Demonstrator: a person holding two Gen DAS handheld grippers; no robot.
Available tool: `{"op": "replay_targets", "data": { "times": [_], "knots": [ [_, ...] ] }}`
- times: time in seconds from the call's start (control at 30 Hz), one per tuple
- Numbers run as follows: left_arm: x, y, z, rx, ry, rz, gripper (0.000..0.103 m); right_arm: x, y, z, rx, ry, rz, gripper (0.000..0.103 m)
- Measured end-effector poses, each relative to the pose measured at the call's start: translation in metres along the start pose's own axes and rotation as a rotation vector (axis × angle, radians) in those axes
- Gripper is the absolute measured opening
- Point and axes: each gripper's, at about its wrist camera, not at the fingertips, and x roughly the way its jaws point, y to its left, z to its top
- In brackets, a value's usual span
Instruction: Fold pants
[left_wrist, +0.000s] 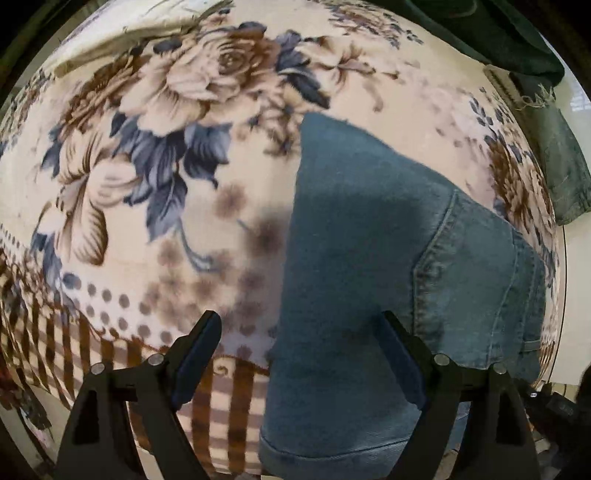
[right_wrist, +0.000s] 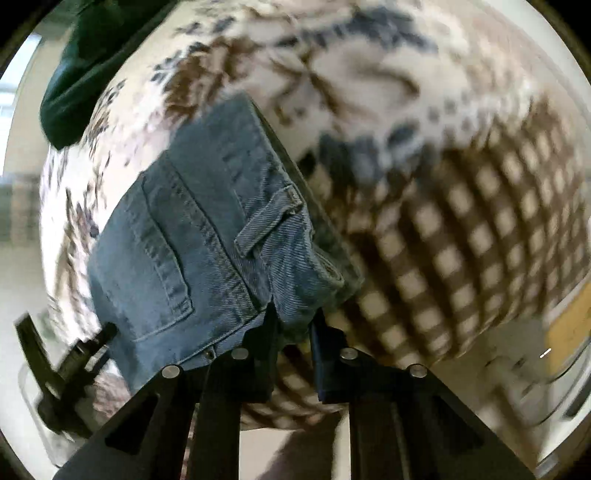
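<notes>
Mid-fold: jeans (left_wrist: 354, 258) doubled over on the floral blanket (left_wrist: 166, 147), near its checked border. Left gripper (left_wrist: 299, 354) hovering above, jaws wide apart, empty. Right gripper (right_wrist: 295, 332) clamped on the waistband corner (by the belt loop). Next, probably: carrying that corner across, then smoothing.

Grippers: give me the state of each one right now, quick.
Left gripper: open, holding nothing, above the folded jeans.
Right gripper: shut on the waistband corner of the jeans.
</notes>
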Motion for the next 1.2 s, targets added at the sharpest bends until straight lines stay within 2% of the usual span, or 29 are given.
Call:
{"op": "replay_targets", "data": {
  "times": [0.1,0.2,0.27,0.33,0.43,0.5,0.57,0.6,0.63,0.67,0.73,0.77,0.8,0.83,0.9,0.93,1.0,1.1,1.2],
  "knots": [
    [0.000,0.002,-0.001,0.002,-0.001,-0.004,0.085,0.007,0.004,0.007,-0.006,0.040,-0.007,0.017],
    [-0.002,0.005,-0.001,-0.017,0.006,-0.014,0.085,0.020,0.000,0.014,0.013,0.121,0.025,0.026],
    [-0.005,0.013,-0.003,-0.060,0.023,-0.060,0.085,0.021,-0.010,0.008,0.105,0.152,0.110,0.031],
    [-0.009,0.025,-0.010,-0.122,0.049,-0.146,0.085,0.027,-0.016,-0.001,0.169,0.179,0.184,0.045],
    [-0.012,0.038,-0.027,-0.172,0.072,-0.193,0.085,0.049,-0.017,-0.020,0.281,0.251,0.365,0.047],
    [-0.008,0.043,-0.038,-0.184,0.092,-0.213,0.085,0.063,-0.014,-0.028,0.330,0.267,0.414,0.047],
    [-0.002,0.044,-0.048,-0.176,0.103,-0.220,0.084,0.072,-0.008,-0.032,0.366,0.247,0.480,0.047],
    [-0.001,0.042,-0.050,-0.170,0.101,-0.229,0.077,0.074,-0.003,-0.032,0.361,0.235,0.481,0.041],
    [0.000,0.041,-0.055,-0.150,0.097,-0.235,0.066,0.074,0.003,-0.032,0.337,0.211,0.430,0.033],
    [0.001,0.040,-0.059,-0.121,0.084,-0.242,0.061,0.076,0.008,-0.033,0.309,0.201,0.378,0.032],
    [0.006,0.040,-0.065,-0.088,0.084,-0.228,0.060,0.079,0.018,-0.036,0.262,0.191,0.327,0.032],
    [0.011,0.041,-0.064,-0.093,0.095,-0.230,0.060,0.078,0.022,-0.037,0.240,0.188,0.326,0.032],
    [0.015,0.044,-0.064,-0.113,0.111,-0.249,0.060,0.077,0.025,-0.034,0.202,0.185,0.335,0.036],
    [0.017,0.048,-0.060,-0.147,0.133,-0.285,0.060,0.077,0.026,-0.033,0.187,0.186,0.359,0.049],
    [0.014,0.053,-0.053,-0.171,0.144,-0.307,0.064,0.080,0.023,-0.031,0.174,0.197,0.358,0.063],
    [0.011,0.053,-0.049,-0.170,0.128,-0.307,0.074,0.083,0.018,-0.032,0.181,0.191,0.386,0.063],
    [0.003,0.051,-0.042,-0.153,0.069,-0.331,0.087,0.093,0.015,-0.031,0.198,0.195,0.446,0.064],
    [0.009,0.046,-0.027,-0.145,0.043,-0.350,0.088,0.112,0.021,-0.028,0.209,0.179,0.511,0.069],
    [0.029,0.041,-0.015,-0.158,0.068,-0.372,0.088,0.126,0.033,-0.029,0.218,0.140,0.585,0.081]
  ]
}}
